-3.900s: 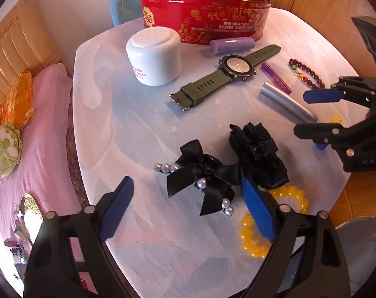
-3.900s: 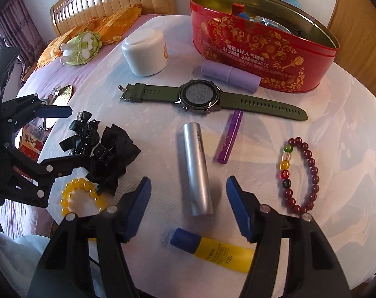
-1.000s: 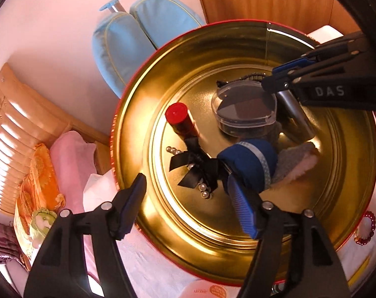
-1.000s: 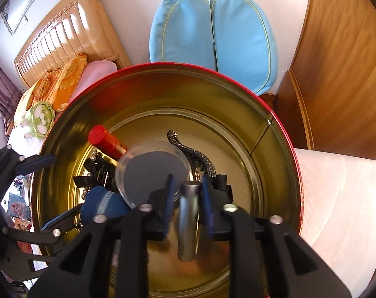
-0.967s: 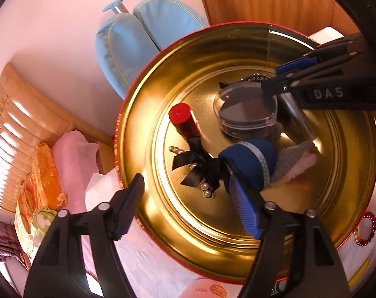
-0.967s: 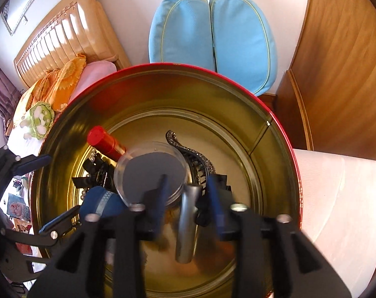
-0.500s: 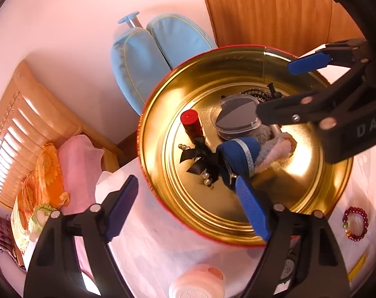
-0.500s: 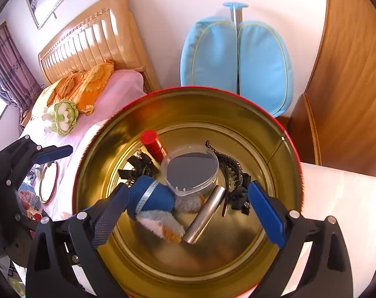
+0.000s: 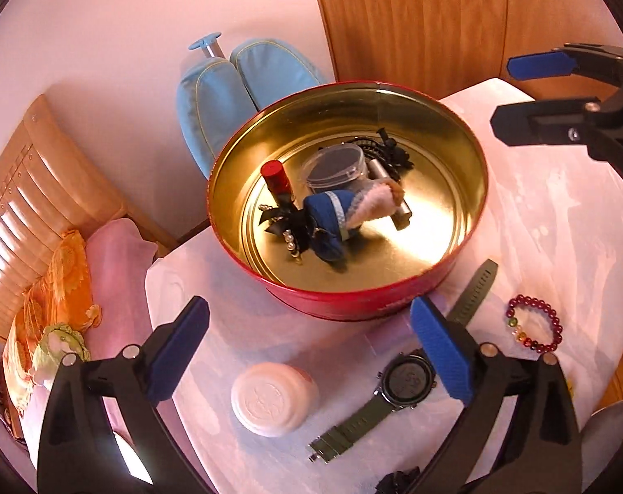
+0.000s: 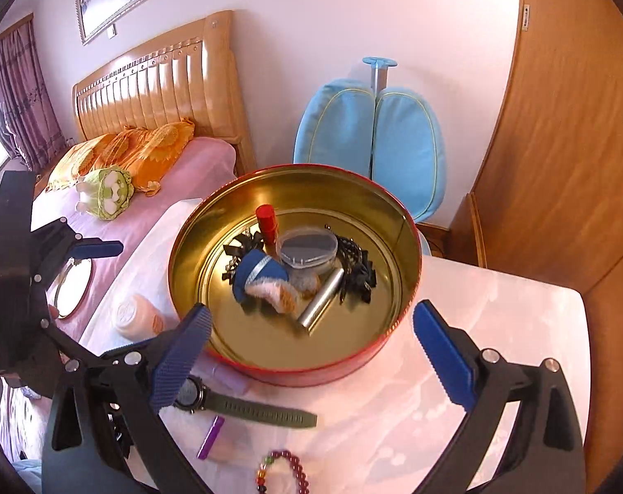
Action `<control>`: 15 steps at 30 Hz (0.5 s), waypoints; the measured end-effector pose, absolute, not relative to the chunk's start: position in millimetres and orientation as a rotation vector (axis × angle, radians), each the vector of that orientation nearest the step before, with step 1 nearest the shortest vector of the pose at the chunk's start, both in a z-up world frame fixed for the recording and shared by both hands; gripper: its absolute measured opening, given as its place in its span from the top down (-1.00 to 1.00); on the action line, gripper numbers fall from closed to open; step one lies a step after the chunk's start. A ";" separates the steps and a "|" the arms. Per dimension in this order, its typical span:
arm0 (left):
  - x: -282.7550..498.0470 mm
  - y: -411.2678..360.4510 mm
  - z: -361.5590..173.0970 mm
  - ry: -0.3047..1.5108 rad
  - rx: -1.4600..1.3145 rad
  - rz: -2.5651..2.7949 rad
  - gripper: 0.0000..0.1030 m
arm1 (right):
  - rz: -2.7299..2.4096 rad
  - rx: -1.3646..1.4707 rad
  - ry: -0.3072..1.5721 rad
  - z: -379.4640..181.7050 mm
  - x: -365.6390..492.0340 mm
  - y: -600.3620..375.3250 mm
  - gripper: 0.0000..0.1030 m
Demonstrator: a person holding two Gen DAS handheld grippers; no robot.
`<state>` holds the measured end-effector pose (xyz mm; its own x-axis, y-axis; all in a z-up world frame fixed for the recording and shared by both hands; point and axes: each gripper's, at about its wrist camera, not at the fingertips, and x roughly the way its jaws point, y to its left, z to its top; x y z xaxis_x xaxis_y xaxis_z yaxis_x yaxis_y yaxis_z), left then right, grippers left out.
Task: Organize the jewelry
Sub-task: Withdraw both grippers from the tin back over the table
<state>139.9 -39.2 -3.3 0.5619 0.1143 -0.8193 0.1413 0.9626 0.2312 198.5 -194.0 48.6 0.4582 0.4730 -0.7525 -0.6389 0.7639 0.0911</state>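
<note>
Over the red tin (image 9: 352, 304), my left gripper (image 9: 307, 341) is opening with nothing between its jaws, and my right gripper (image 10: 311, 341) stands wide and empty. Just in front of the tin lies the green watch (image 9: 406, 383), stiff-cased with a floppy strap; I'd pinch the case. Beside it the bead bracelet (image 9: 535, 325) looks light, slippery and apt to roll.

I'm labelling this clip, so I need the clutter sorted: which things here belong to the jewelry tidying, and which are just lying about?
Part of the job:
- red tin, already holding a black bow and silver tube
- green watch
- red bead bracelet
- purple stick

Lying about:
- white jar
- blue chair
- hand mirror
- plush toy
</note>
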 end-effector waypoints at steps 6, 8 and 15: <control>98.7 -67.5 -7.4 0.973 0.309 -0.080 -0.86 | 0.679 -0.239 0.865 42.6 142.9 -229.4 -0.93; 85.3 -74.5 -14.1 0.997 0.293 -0.080 -0.86 | 0.684 -0.248 0.882 36.5 124.1 -240.3 -0.93; 29.8 -84.5 -28.1 1.065 0.249 -0.062 -0.86 | 0.712 -0.203 0.990 0.8 64.6 -269.8 -0.93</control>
<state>29.8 -84.5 -28.1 0.4855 0.0692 -0.8715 0.1705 0.9702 0.1720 64.6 -269.8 0.8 0.3462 0.4553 -0.8203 -0.6323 0.7592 0.1545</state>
